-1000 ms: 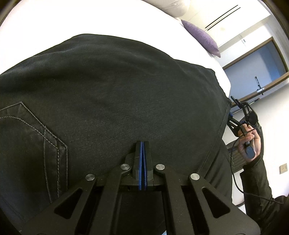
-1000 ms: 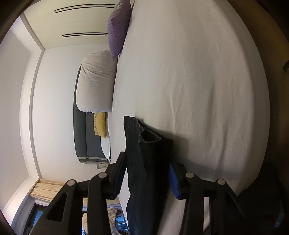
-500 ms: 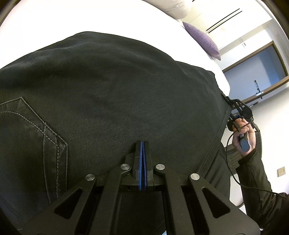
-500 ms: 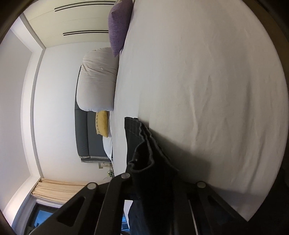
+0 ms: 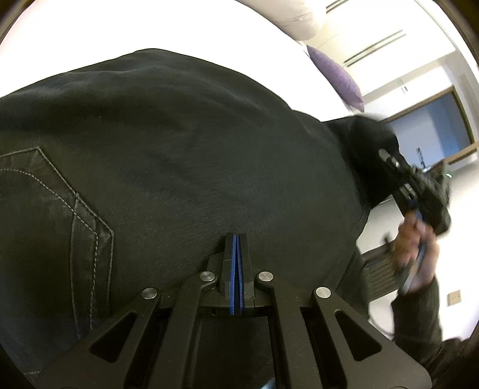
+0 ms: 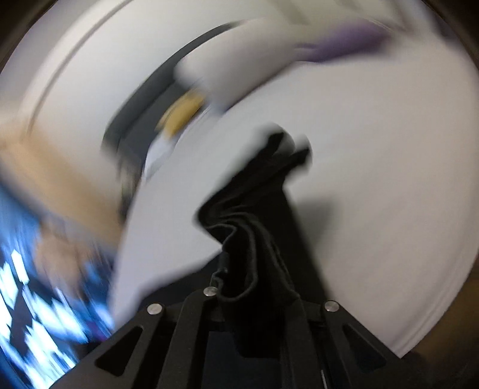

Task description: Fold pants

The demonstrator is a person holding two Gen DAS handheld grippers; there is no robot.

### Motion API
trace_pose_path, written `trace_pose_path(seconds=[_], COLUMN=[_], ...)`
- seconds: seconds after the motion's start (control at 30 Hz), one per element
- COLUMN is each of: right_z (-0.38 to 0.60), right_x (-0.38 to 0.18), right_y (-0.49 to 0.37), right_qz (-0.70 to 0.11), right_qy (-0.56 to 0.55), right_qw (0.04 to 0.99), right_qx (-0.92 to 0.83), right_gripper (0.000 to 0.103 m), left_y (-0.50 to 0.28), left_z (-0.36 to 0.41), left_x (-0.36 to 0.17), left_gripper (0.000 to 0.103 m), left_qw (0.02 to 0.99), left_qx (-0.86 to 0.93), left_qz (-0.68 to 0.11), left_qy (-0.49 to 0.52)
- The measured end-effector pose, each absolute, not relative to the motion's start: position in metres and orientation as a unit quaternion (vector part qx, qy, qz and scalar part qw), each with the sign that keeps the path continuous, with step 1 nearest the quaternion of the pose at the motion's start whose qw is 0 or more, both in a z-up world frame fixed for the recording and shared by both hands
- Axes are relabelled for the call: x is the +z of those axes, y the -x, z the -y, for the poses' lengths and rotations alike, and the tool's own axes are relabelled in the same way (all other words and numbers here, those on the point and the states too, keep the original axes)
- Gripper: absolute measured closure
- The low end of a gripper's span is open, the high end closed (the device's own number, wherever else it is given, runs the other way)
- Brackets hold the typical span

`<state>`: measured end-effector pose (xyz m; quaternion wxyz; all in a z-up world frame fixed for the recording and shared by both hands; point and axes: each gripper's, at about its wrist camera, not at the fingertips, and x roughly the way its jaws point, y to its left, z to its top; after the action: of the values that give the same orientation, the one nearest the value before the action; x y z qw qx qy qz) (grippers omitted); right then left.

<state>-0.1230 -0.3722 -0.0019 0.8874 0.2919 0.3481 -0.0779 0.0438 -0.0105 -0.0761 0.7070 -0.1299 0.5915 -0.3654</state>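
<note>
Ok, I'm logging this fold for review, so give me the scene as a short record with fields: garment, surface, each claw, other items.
garment: black pants, back pocket stitching visible, spread on the bed
surface: white bed sheet
left claw: shut, tips at the pants; grip on cloth not clear
right claw: jaws have just been closing, now clamped on a bunched end of the pants, lifted off the sheet
other items: purple pillow; white pillow
image quality: right wrist view motion blurred

Left wrist view: black pants (image 5: 185, 167) fill centre and left of frame, only bare white bed (image 5: 125, 27) along the top is free. Purple pillow (image 5: 341, 77) blocks upper right; right gripper (image 5: 419, 191) w/ bunched cloth crowds right edge. Right wrist view: open sheet at right.
</note>
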Motion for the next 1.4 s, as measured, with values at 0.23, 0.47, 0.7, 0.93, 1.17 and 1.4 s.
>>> trace_pose_path(seconds=[0.23,0.47,0.7,0.93,1.17,1.4], right_z=[0.25,0.229,0.184,0.143,0.119,0.079], right_x=[-0.065,-0.044,-0.026,-0.025,-0.02,-0.024], right_y=[0.077,0.089,0.09,0.096,0.096,0.093], right_qz=[-0.483,-0.457,-0.441,-0.429,-0.423,-0.424], right_qy=[-0.089,-0.052,-0.005,0.024,0.052,0.094], right_qw=[0.869,0.884,0.896,0.903,0.905,0.9], right_qx=[-0.065,-0.084,-0.058,-0.028,-0.002,0.042], right_gripper=[0.096,0.096,0.096,0.096,0.095,0.095], left_y=[-0.05,-0.067,-0.087,-0.103,-0.114,-0.121], left_z=[-0.004,0.0,0.01,0.019,0.018,-0.005], left_x=[-0.073,-0.067,-0.063,-0.066,-0.051,-0.038], left_gripper=[0.102,0.092,0.014,0.03,0.095,0.095], left_qw=[0.674,0.642,0.611,0.601,0.633,0.665], left_qx=[-0.38,-0.395,-0.395,-0.381,-0.38,-0.369], left_qz=[-0.588,-0.582,-0.577,-0.608,-0.622,-0.616], left_qy=[0.234,0.306,0.371,0.352,0.263,0.205])
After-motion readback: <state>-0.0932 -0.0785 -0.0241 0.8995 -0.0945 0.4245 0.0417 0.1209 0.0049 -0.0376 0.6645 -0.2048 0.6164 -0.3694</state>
